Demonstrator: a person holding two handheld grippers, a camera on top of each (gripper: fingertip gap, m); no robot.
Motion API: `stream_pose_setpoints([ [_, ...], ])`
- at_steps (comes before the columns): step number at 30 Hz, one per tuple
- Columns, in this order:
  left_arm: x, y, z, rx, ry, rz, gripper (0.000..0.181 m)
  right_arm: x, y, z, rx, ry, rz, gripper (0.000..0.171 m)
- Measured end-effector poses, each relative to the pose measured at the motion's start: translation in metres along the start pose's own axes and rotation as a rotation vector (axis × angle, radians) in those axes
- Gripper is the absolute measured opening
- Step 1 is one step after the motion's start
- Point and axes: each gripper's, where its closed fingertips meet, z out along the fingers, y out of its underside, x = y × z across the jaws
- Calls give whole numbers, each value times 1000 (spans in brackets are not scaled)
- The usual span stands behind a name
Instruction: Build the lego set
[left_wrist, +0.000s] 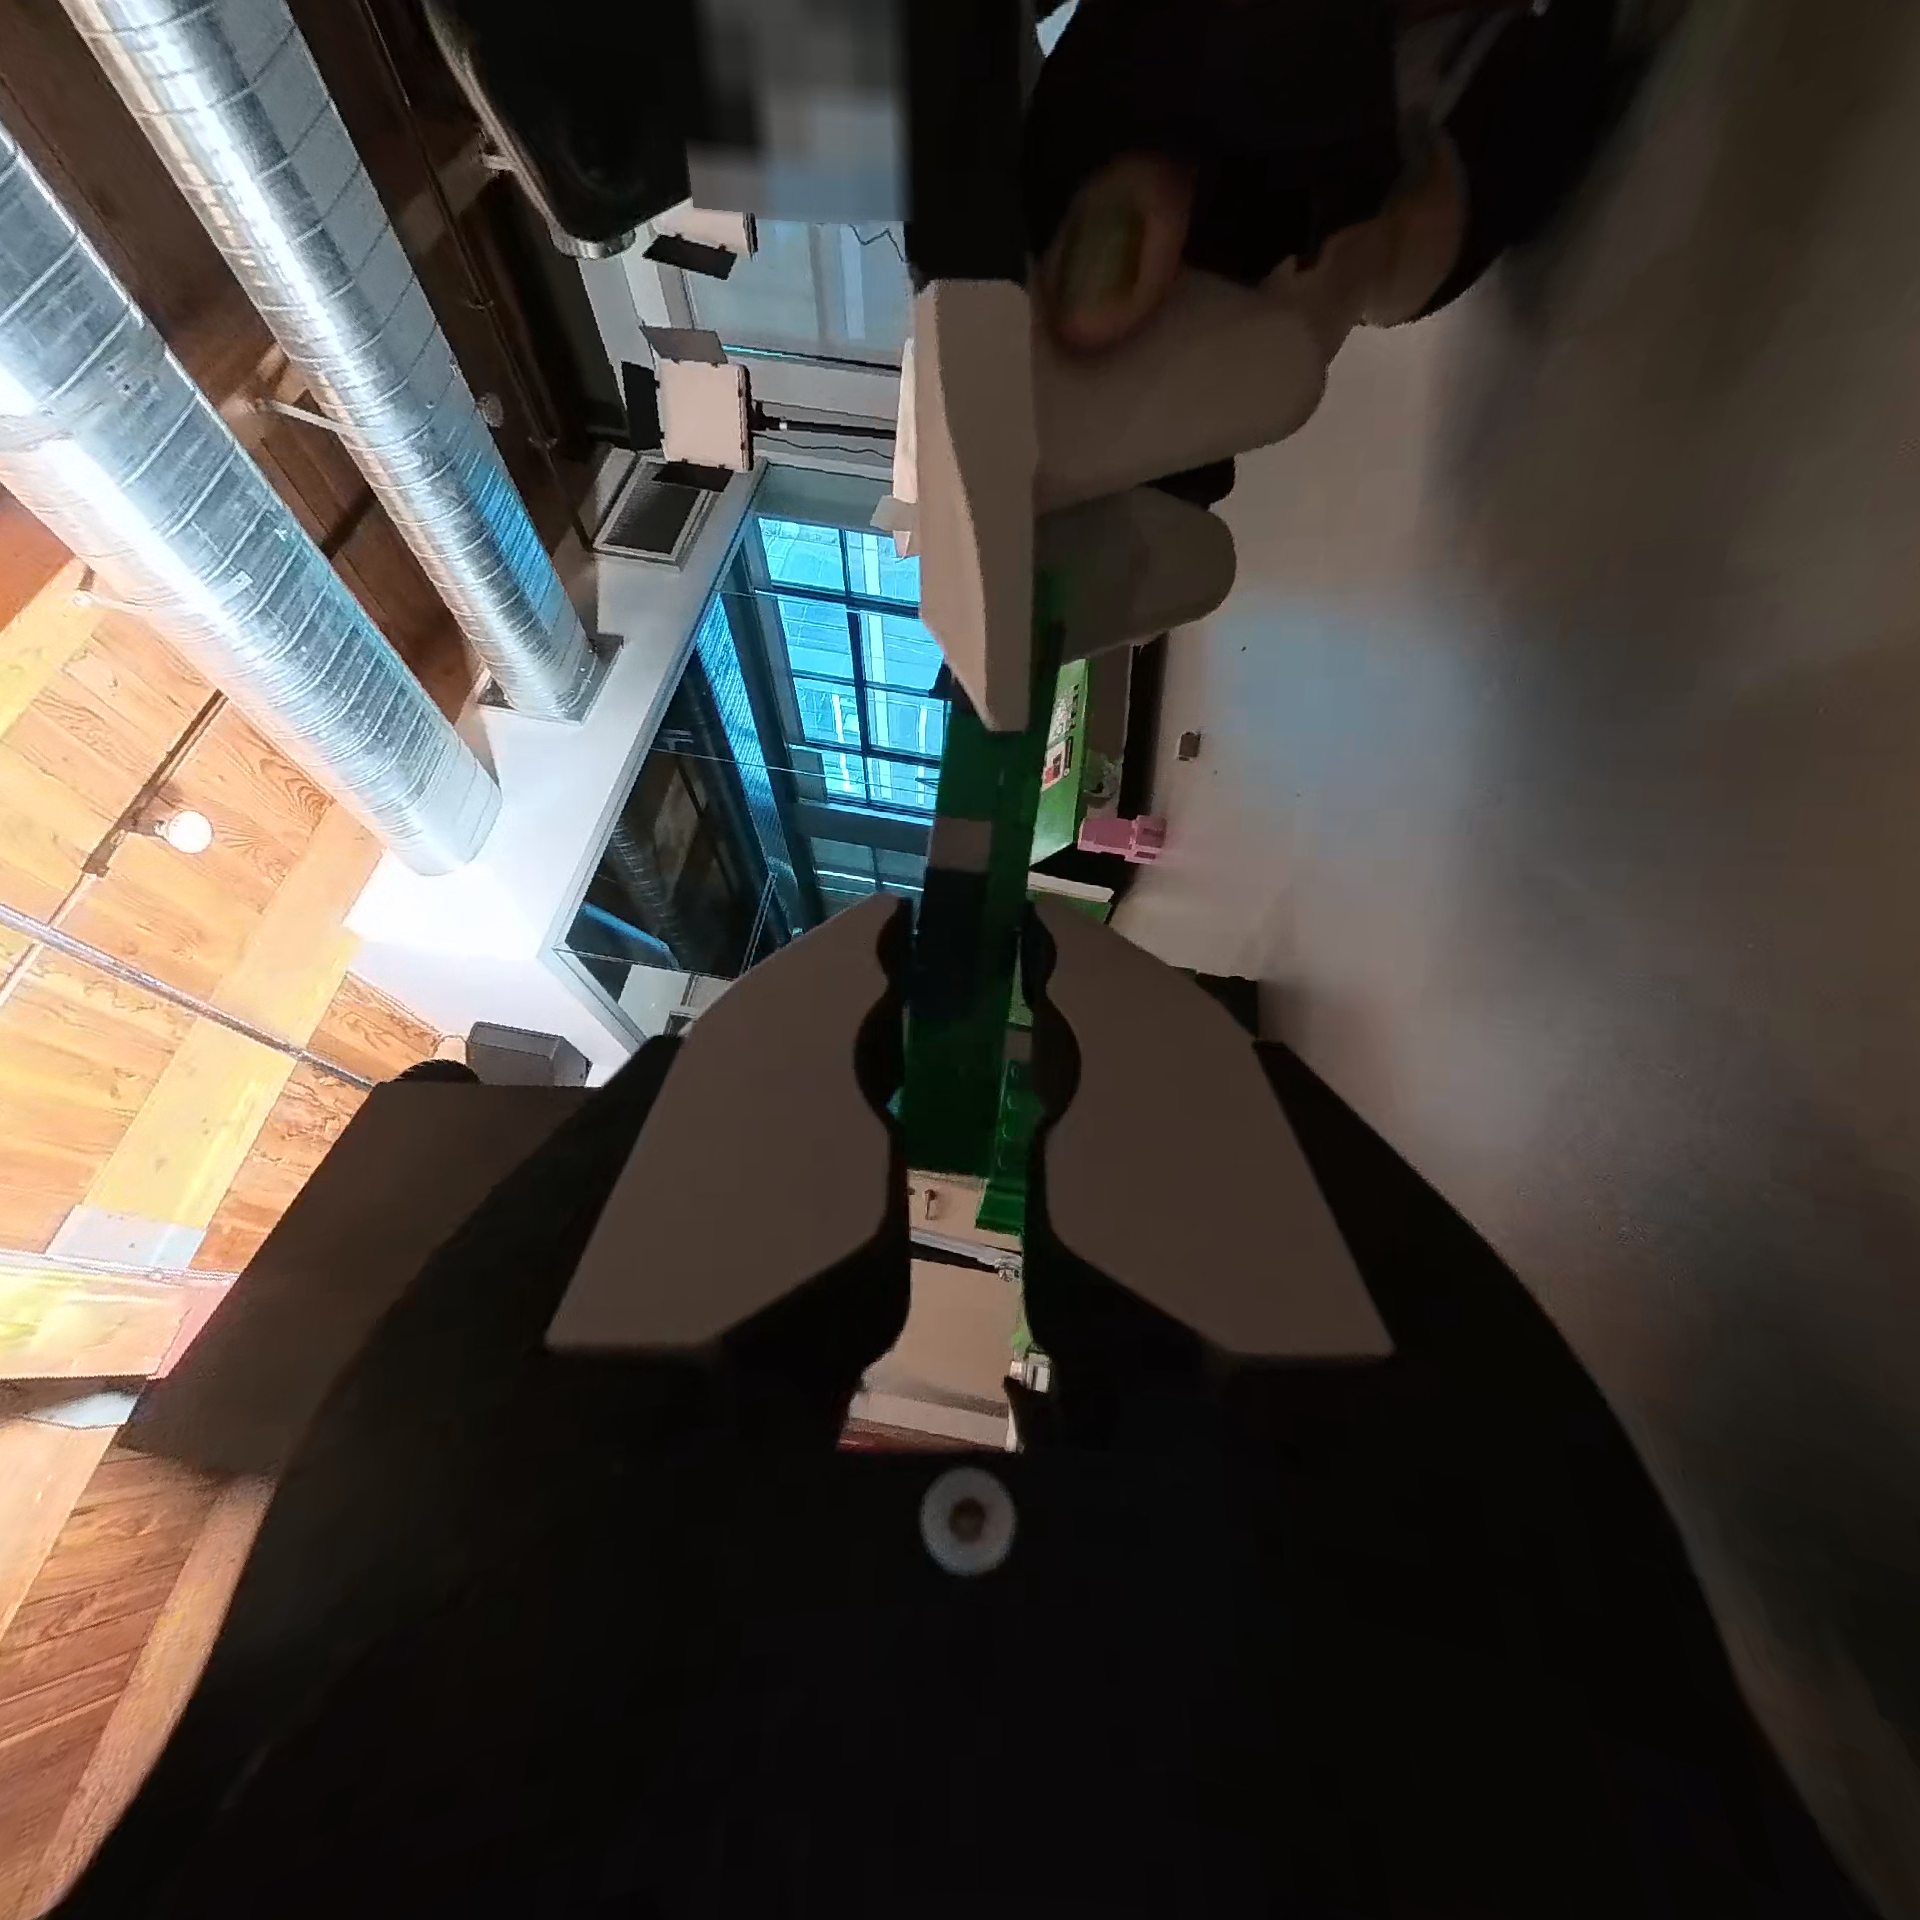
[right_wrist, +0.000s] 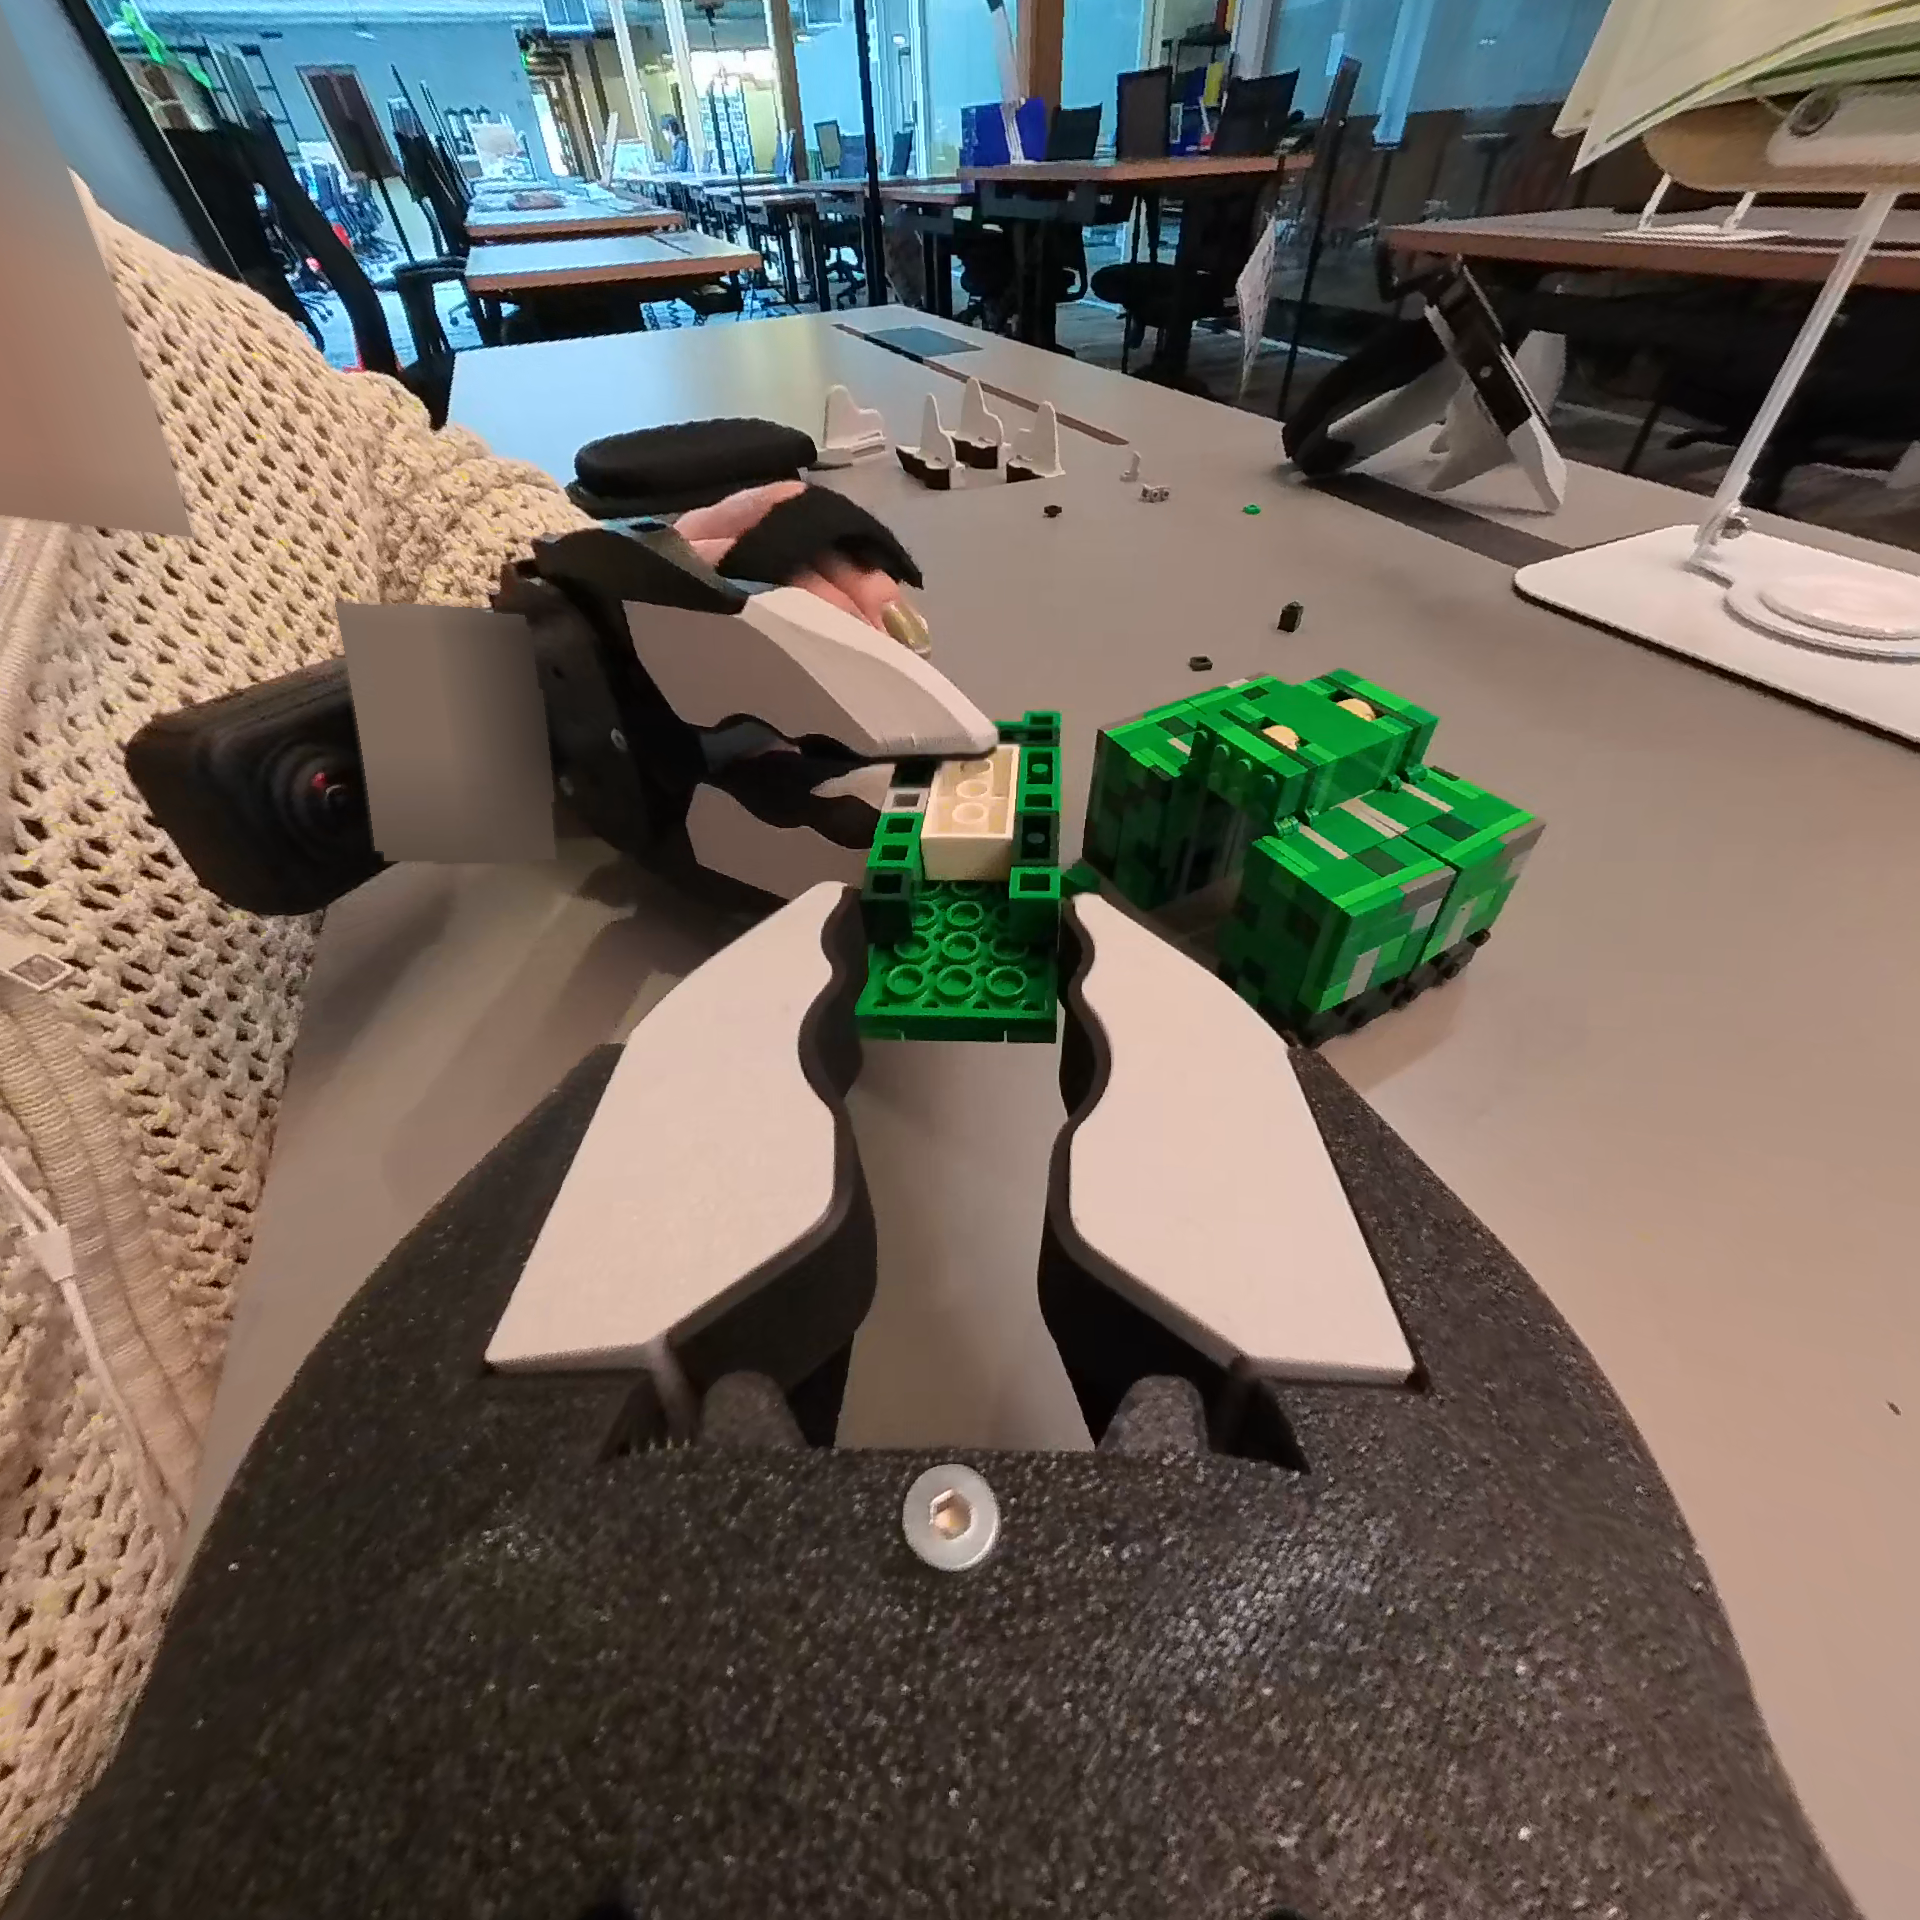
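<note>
A green Lego plate (right_wrist: 961, 982) carries dark green bricks along its edges and a white brick (right_wrist: 971, 821) in the middle. My right gripper (right_wrist: 961, 914) is shut on the plate's near sides. My left gripper (right_wrist: 925, 774) comes in from the left and is shut on the far part, its upper finger (right_wrist: 894, 696) over the white brick. In the left wrist view the plate (left_wrist: 961, 1039) is seen edge-on between my left gripper (left_wrist: 966, 997) fingers, with the right gripper (left_wrist: 1039, 582) beyond. A large green Lego build (right_wrist: 1309, 831) stands on the table just to the right.
Small loose pieces (right_wrist: 1288, 615) lie on the grey table (right_wrist: 1558, 1091) behind the build. Spare white fingers (right_wrist: 977, 431), a black pad (right_wrist: 696, 457) and a white stand base (right_wrist: 1766, 613) sit farther back. A knitted sleeve (right_wrist: 208, 623) is at left. A pink piece (left_wrist: 1122, 836) lies by the build. Less than 4 cm separates the two grippers' tips.
</note>
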Motion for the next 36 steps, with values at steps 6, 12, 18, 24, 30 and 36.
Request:
stream_pose_setpoints([
  [6,-1,-1,0,10,2,-29,18,-3,-3,-1,24,-21,0,35],
  [12,-8,-4,-2,57,-14,-128,18,-9,-14,-7,103,-81,26,44],
  [18,-17,3,-2,64,-32,-250,17,-16,-25,-17,167,-97,-73,52],
  [24,-7,-19,-8,219,79,-339,18,-4,-20,-21,111,117,-414,50],
  [30,2,-43,-19,360,180,-379,17,-34,-13,-9,109,65,-669,41],
  [36,2,-51,-24,418,223,-443,17,-47,-14,-10,134,46,-786,24],
])
